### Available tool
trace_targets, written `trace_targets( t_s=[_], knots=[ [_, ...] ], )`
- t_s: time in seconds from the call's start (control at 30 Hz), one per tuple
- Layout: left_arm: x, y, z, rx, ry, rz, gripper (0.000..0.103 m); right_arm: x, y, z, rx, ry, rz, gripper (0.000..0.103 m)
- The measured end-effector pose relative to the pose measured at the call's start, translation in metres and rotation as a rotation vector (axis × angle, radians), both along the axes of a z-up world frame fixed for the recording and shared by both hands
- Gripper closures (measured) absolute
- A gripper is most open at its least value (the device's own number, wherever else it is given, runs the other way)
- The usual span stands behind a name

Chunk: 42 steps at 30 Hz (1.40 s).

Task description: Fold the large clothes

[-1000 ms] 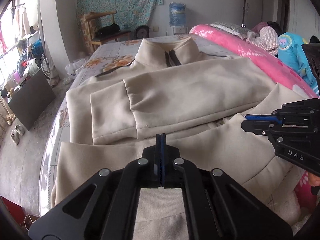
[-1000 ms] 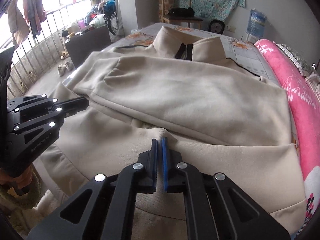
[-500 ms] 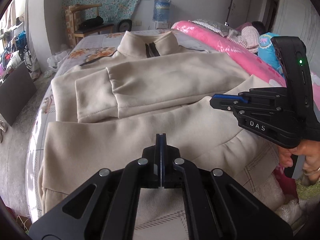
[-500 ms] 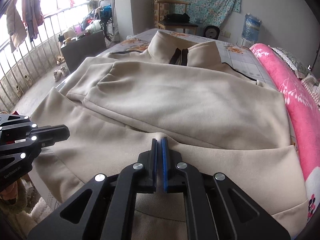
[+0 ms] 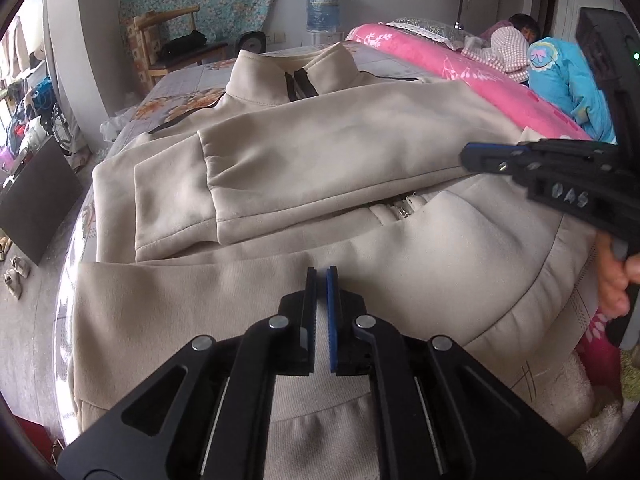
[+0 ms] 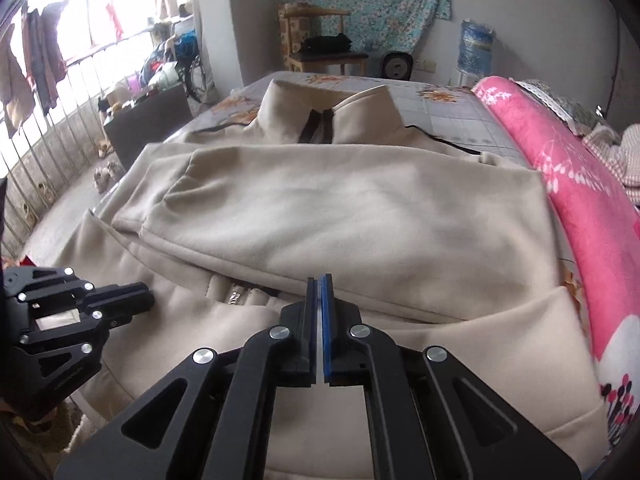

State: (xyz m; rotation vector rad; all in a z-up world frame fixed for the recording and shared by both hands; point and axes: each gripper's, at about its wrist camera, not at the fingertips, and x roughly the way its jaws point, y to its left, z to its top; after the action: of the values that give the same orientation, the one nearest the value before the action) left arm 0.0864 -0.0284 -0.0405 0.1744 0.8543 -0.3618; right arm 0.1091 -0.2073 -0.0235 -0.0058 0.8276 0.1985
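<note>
A large beige zip jacket (image 5: 340, 152) lies face up on the bed, collar at the far end, both sleeves folded across its chest. It also fills the right wrist view (image 6: 360, 216). My left gripper (image 5: 321, 276) hovers over the jacket's near hem, its jaws a narrow gap apart and holding nothing. My right gripper (image 6: 319, 282) is shut and empty over the lower front, near the folded sleeve's edge. The right gripper also shows at the right of the left wrist view (image 5: 480, 158). The left gripper shows at the left of the right wrist view (image 6: 136, 296).
A pink quilt (image 5: 460, 76) runs along the bed's right side, with blue bedding (image 5: 568, 80) behind it. A wooden chair (image 6: 320, 40) and a water jug (image 6: 476, 50) stand by the far wall. A dark box (image 5: 36, 196) and shoes lie on the floor left of the bed.
My left gripper's jaws have parted slightly from fully shut. Both grippers have moved forward over the jacket's lower front, and its zipper pull has come into view.
</note>
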Motion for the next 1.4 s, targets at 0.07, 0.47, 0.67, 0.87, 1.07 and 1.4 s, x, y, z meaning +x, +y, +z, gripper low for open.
trace_targets(
  t_s=[0.07, 0.47, 0.67, 0.87, 1.07, 1.4],
  knots=[
    [-0.001, 0.000, 0.000, 0.000, -0.003, 0.001, 0.099, -0.009, -0.030, 0.013, 0.032, -0.009, -0.059, 0.093],
    [-0.001, 0.004, 0.001, -0.021, 0.005, 0.025, 0.098, -0.028, -0.059, 0.000, 0.085, 0.127, -0.070, 0.053],
    [-0.004, 0.024, 0.005, -0.028, -0.006, 0.081, 0.098, -0.020, 0.010, 0.003, 0.125, 0.134, 0.142, 0.053],
    [-0.009, 0.063, 0.003, -0.042, -0.009, 0.174, 0.091, 0.000, 0.041, -0.023, 0.021, 0.182, 0.165, 0.092],
    [-0.018, 0.085, 0.018, -0.157, -0.057, 0.131, 0.091, -0.010, 0.048, 0.010, -0.035, 0.035, 0.135, 0.098],
    [-0.013, 0.013, -0.002, -0.117, 0.010, -0.063, 0.091, 0.008, 0.053, -0.023, -0.081, 0.048, 0.107, 0.098]
  ],
)
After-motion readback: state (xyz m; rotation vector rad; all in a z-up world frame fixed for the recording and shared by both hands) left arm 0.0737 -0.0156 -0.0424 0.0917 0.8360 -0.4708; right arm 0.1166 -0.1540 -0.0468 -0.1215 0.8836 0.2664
